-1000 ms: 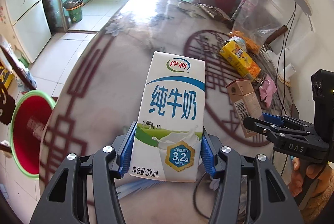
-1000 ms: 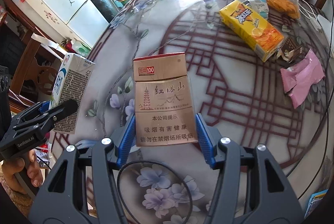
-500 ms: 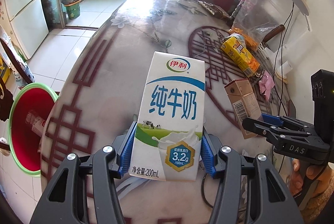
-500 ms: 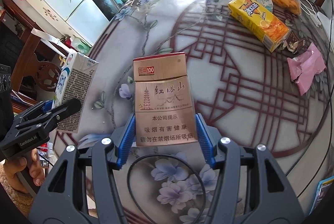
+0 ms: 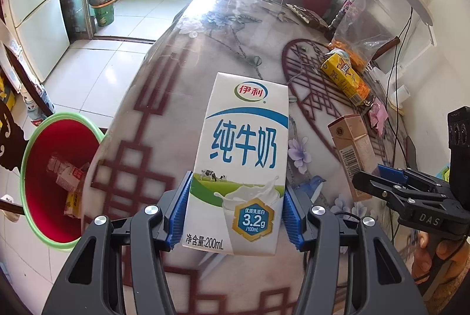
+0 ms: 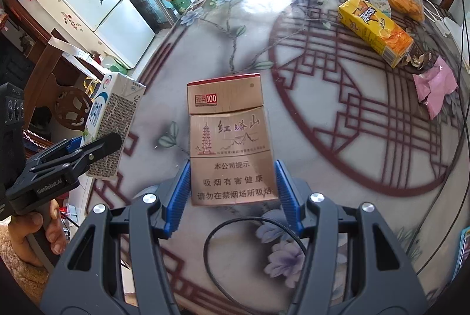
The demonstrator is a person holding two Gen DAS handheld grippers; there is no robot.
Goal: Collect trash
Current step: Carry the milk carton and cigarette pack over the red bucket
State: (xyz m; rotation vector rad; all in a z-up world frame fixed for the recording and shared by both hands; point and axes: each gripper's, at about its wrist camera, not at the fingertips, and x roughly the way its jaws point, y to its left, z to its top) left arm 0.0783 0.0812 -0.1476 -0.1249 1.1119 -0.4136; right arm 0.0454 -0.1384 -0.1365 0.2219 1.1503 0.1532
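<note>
The left wrist view sits just behind the left gripper (image 5: 235, 212), looking forward and down over the patterned table (image 5: 182, 97) from close range, with the milk carton (image 5: 241, 162) filling the centre, the red bin (image 5: 55, 174) at 9 o'clock and the right gripper (image 5: 379, 183) at 3 o'clock. The right wrist view rides behind the right gripper (image 6: 232, 191), facing across the same table (image 6: 323, 115) with the cigarette pack (image 6: 230, 139) close at centre and the left gripper (image 6: 97, 144) at 9 o'clock. Both views share the tabletop, the yellow drink carton (image 5: 345, 77) (image 6: 376, 30) at about 1 o'clock, and the kitchen beyond at 11 o'clock.
</note>
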